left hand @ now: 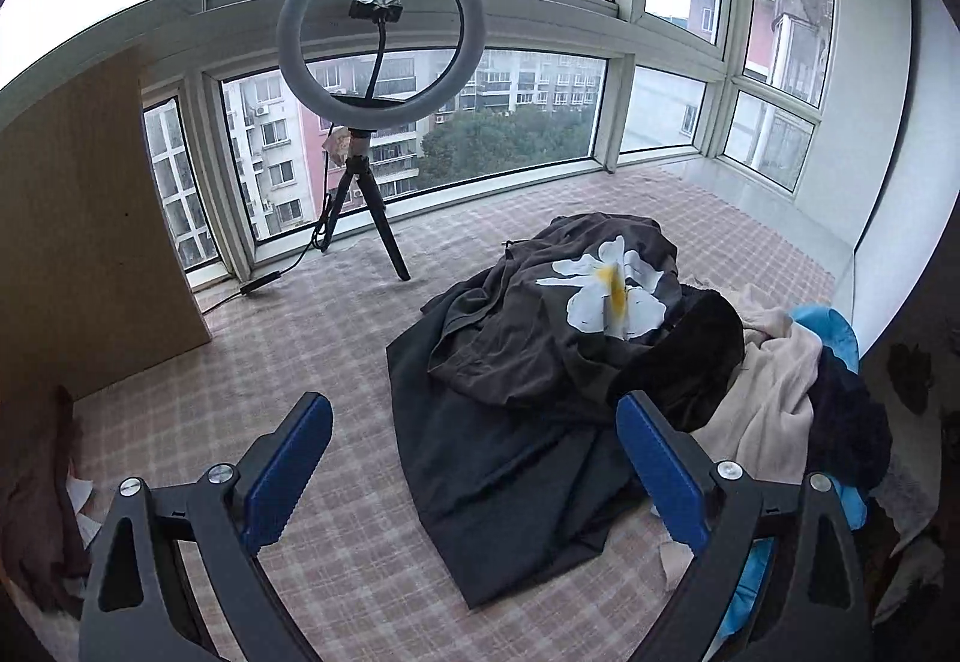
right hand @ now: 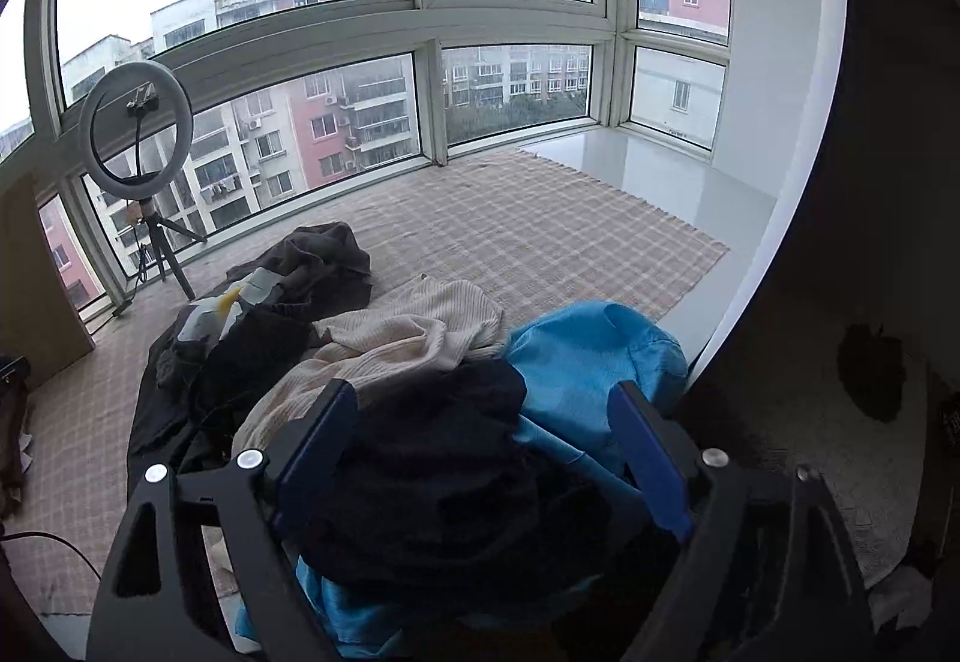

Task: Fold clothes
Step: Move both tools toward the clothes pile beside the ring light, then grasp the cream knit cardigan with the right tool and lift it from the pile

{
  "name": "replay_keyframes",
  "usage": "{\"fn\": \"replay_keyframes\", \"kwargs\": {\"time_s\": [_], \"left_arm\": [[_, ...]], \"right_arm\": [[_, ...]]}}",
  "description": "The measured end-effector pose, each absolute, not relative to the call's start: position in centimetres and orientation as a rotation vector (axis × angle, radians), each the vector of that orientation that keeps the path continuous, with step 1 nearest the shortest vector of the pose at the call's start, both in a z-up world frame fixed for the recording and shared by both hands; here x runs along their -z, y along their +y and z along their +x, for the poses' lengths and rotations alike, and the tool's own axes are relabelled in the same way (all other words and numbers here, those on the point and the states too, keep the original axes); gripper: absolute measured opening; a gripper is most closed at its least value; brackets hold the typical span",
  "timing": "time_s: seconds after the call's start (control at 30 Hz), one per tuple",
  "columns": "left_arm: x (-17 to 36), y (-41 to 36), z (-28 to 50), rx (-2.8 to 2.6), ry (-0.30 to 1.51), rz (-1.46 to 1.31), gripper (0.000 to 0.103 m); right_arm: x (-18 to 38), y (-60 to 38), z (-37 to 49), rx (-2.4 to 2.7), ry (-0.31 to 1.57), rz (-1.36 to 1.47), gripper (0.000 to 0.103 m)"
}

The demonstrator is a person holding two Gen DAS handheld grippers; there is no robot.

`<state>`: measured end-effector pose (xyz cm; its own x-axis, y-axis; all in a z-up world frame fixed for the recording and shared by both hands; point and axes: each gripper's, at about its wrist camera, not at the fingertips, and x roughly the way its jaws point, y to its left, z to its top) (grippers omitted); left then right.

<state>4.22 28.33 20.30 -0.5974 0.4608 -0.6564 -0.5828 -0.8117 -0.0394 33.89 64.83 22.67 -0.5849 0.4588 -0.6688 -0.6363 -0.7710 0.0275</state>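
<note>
**Both grippers spread wide over an unfolded clothes pile on the checked rug**

The checked rug covers most of the floor of a glazed bay. Taking the ring light on its tripod as the landmark: it stands at the rug's far edge against the window, and the stretch of rug between it and the left gripper is bare, the largest open area in the left wrist view. A wooden panel stands left of the ring light and closes that side. A cable runs from the tripod foot along the window sill. In the right wrist view, the rug far to the right of the ring light is also bare up to its fringed edge, beyond which lies glossy white floor and a white wall.

The clothes pile lies on the rug nearer than the ring light and to its right. A dark grey garment with a white flower print sits on top of a flat dark cloth; a cream knit lies beside it, then a dark navy piece and a bright blue garment at the end farthest from the ring light. All are crumpled, none folded.

The left gripper is low and level, released, its blue pads wide apart, with the flat dark cloth's near edge between them; contact cannot be told. The right gripper is also released, its pads straddling the dark navy piece, the blue garment by its right pad.
</note>
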Motion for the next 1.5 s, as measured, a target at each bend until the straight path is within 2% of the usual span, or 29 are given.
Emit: {"fn": "replay_keyframes", "kwargs": {"time_s": [0.13, 0.23, 0.33, 0.6, 0.77, 0.93, 1.0, 1.03, 1.07, 1.1, 1.13, 1.2, 1.33, 1.5], "left_arm": [[-19.5, 31.4, 3.9, -2.335, 0.269, -0.938, 0.096], [-19.2, 33.1, 3.9, -2.324, 0.296, -0.941, 0.096], [-18.9, 34.2, 3.8, -2.324, 0.309, -0.948, 0.096], [-18.8, 33.5, 3.4, -2.363, 0.291, -0.977, 0.096], [-19.0, 30.3, 2.8, -2.446, 0.278, -0.998, 0.096], [-18.3, 26.1, 1.8, -2.529, 0.22, -1.064, 0.096], [-17.9, 24.5, 1.4, -2.558, 0.193, -1.091, 0.096], [-17.7, 23.9, 1.2, -2.569, 0.183, -1.107, 0.096], [-17.4, 23.3, 1.0, -2.579, 0.175, -1.122, 0.096], [-17.3, 22.8, 0.8, -2.587, 0.168, -1.134, 0.096], [-17.2, 22.3, 0.7, -2.593, 0.16, -1.142, 0.096], [-17.2, 21.4, 0.6, -2.605, 0.144, -1.154, 0.096], [-18.3, 19.9, 0.4, -2.634, 0.122, -1.136, 0.096], [-20.8, 17.4, 0.5, -2.655, 0.081, -1.057, 0.096]], "right_arm": [[-17.9, 66.2, 35.1, -2.231, 0.355, -0.996, 0.085], [-15.7, 67.8, 36.4, -2.19, 0.442, -1.01, 0.085], [-15.3, 69.2, 36.4, -2.195, 0.527, -0.98, 0.085], [-18.7, 67.1, 26.3, -2.441, 0.434, -0.983, 0.085], [-17.4, 68.5, 17.0, -2.394, 0.264, -1.157, 0.085], [-10.5, 73.1, 10.5, -2.271, 0.424, -1.63, 0.085], [-8.5, 73.7, 9.5, -2.25, 0.44, -1.684, 0.085], [-8.2, 74.1, 9.5, -2.274, 0.483, -1.659, 0.083], [-8.0, 74.4, 9.4, -2.296, 0.526, -1.632, 0.074], [-8.0, 74.7, 9.3, -2.322, 0.589, -1.61, 0.04], [-8.4, 75.3, 9.3, -2.345, 0.675, -1.579, 0.02], [-10.4, 76.2, 9.4, -2.387, 0.779, -1.455, 0.012], [-17.3, 76.7, 9.3, -2.508, 0.899, -1.17, 0.008], [-28.3, 73.1, 9.4, -2.695, 0.853, -0.823, 0.008]]}}
